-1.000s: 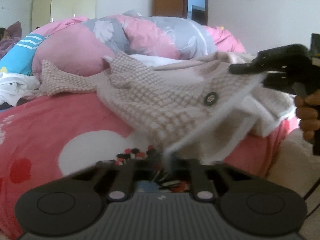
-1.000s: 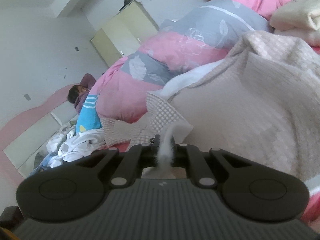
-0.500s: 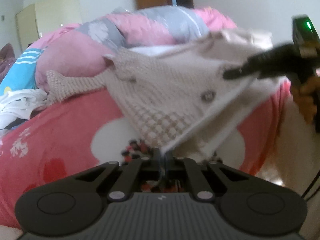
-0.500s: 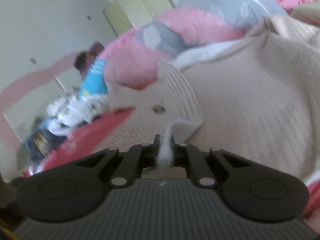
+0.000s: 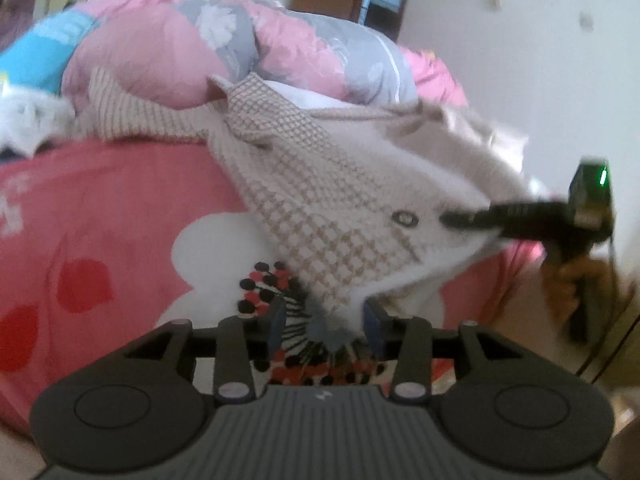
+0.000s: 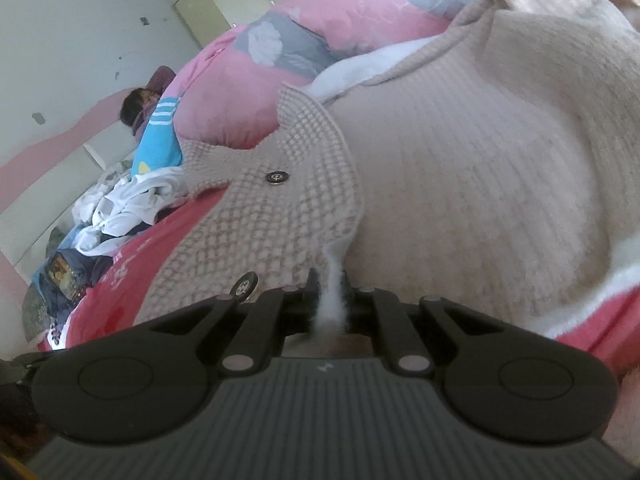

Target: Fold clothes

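Cardigan (image 5: 344, 216), beige waffle knit with white fleece lining, lies spread over the red bed (image 5: 120, 216), centre of frame, front panel drawn out to flatten it for folding. Right hand-held gripper (image 6: 330, 300) is clamped narrow on the white fleece edge, keeping tension. Left hand-held gripper (image 5: 324, 320), lower centre, has just been opening; the hem corner sits loose between its parted jaws, apparently released.

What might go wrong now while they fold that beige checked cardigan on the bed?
The left gripper has just been opening, with the cardigan corner loose between its fingers, so that corner may flop and undo the fold. Only the right gripper pinches the fluffy edge, a small bite that might slip. A sleeve trails toward the pink quilt and may bunch.
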`<state>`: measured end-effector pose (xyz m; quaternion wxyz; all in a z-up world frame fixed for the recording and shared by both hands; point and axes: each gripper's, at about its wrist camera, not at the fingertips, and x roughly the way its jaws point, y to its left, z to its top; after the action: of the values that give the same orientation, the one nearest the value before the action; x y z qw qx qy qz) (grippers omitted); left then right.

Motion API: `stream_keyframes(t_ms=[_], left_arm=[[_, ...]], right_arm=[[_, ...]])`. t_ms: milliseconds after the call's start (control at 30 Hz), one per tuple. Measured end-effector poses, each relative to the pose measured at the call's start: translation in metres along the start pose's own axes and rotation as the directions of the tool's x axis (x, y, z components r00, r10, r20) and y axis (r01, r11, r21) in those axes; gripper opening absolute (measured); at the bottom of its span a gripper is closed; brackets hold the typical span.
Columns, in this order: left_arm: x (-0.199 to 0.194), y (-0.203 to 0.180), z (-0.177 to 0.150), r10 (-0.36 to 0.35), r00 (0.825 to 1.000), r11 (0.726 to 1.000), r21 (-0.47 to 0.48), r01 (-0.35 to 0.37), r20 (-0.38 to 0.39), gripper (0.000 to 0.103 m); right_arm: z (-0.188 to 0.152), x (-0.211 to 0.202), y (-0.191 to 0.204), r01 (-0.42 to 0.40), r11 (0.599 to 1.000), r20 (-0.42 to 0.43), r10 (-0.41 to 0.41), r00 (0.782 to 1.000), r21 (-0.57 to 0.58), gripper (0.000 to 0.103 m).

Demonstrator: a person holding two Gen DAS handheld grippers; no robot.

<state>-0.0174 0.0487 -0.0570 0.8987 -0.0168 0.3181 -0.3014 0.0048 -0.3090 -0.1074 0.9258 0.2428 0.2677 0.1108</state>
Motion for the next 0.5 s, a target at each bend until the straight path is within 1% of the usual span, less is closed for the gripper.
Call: stream_keyframes(t_ms=[133,233,333,367,400,500], left_arm=[[-0.012,0.018,0.003,-0.044,0.998,0.994,-0.096,0.047,0.039,0.045],[-0.015,0.031,0.004,-0.019,0.999,0.988,-0.155,0.025,0.044,0.046],[-0.010,0.035,0.005,0.010,0.999,0.985,-0.172,-0.003,0.044,0.046],[-0.007,0.036,0.006,0.009,0.999,0.984,-0.179,-0.001,0.046,0.046],[-0.005,0.036,0.007,0.003,0.999,0.983,-0.186,0.006,0.049,0.046],[0.007,0.032,0.010,-0.005,0.999,0.983,-0.183,0.014,0.050,0.047]], right_arm=[[0.000,-0.003,-0.002,0.021,1.000,0.000,-0.021,1.000,0.006,0.005],[-0.001,-0.005,-0.005,0.028,0.999,0.001,-0.028,1.000,0.018,0.005],[0.000,-0.007,-0.006,0.031,0.999,0.000,-0.031,1.000,0.029,0.006],[0.000,-0.007,-0.007,0.029,0.999,0.001,-0.029,1.000,0.037,0.006],[0.000,-0.009,-0.008,0.026,0.999,0.003,-0.026,1.000,0.047,0.008],[0.002,-0.013,-0.010,0.039,0.997,0.011,-0.040,0.999,0.059,0.010]])
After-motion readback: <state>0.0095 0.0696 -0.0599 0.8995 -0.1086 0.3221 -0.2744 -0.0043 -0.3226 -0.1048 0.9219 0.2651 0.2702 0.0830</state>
